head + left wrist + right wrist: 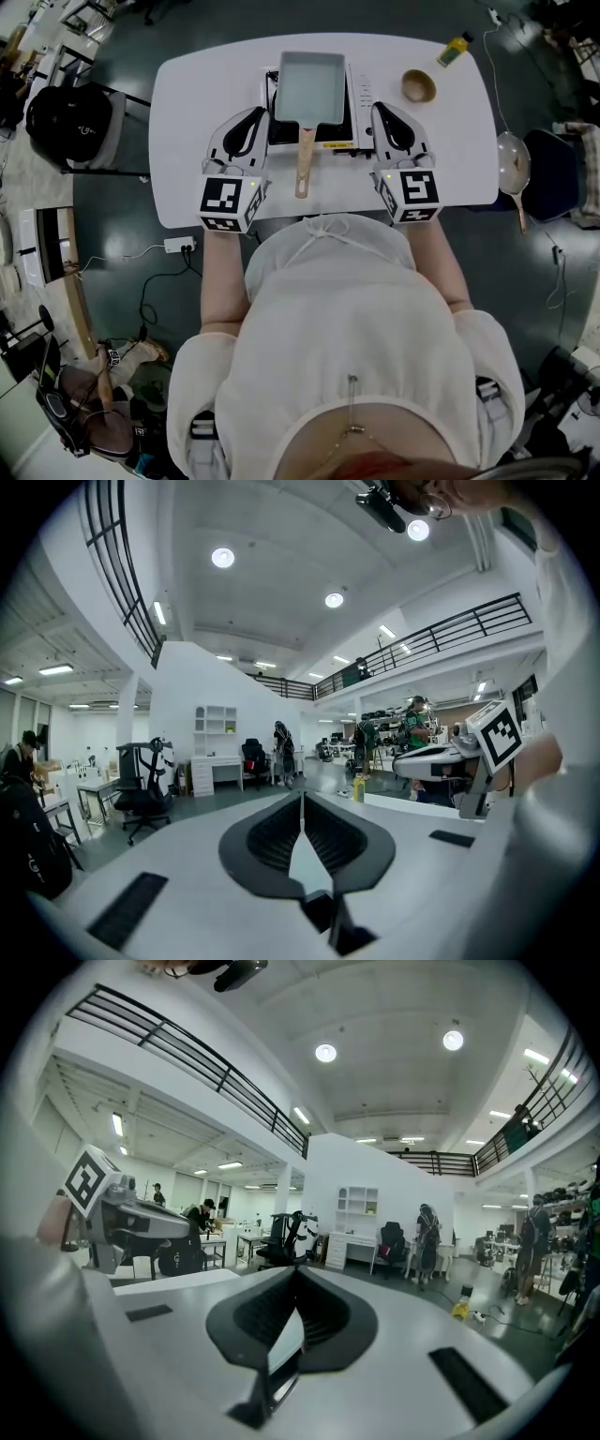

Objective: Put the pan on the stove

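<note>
A rectangular pale pan (312,89) sits on top of the portable stove (360,114) at the middle of the white table (187,103). Its wooden handle (304,161) points back toward the person. My left gripper (255,112) rests just left of the stove, shut and empty. My right gripper (380,108) rests just right of the stove, also shut and empty. In the left gripper view the left gripper (302,801) shows its pads meeting with nothing between them. The right gripper (296,1274) looks the same in its own view. Neither gripper touches the pan.
A small wooden bowl (419,86) and a yellow bottle (455,49) stand at the table's far right. A ladle with a wooden handle (514,164) lies off the table's right end. A chair with a black bag (70,122) stands to the left.
</note>
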{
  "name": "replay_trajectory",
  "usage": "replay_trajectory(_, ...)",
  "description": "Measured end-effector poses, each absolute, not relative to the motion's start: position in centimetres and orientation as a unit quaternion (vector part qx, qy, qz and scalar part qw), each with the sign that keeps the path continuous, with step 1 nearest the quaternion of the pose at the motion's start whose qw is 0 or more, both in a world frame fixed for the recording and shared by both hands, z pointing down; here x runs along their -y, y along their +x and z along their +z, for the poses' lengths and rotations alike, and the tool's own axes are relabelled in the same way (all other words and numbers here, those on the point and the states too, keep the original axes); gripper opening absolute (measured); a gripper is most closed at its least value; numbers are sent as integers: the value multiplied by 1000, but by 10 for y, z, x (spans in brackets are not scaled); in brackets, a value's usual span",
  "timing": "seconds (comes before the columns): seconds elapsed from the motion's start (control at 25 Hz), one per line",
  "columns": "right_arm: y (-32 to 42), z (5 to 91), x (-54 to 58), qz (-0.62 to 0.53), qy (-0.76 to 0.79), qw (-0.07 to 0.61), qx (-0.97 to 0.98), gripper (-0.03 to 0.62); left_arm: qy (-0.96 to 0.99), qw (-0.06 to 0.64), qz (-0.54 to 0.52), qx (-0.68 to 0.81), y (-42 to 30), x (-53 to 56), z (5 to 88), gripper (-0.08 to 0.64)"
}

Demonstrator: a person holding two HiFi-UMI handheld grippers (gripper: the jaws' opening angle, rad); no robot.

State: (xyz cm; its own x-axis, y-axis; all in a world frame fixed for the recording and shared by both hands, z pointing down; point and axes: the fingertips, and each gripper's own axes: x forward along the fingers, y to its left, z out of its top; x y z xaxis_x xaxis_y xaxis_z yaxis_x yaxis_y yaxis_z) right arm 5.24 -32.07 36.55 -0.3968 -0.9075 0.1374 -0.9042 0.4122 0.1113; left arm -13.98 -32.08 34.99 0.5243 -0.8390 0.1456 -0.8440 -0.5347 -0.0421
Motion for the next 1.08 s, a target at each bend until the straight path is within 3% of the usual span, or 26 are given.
replay_trajectory(1.08, 60, 369, 311, -19, 524, 91, 846, 2, 873, 29, 49, 485, -125, 309, 334, 26)
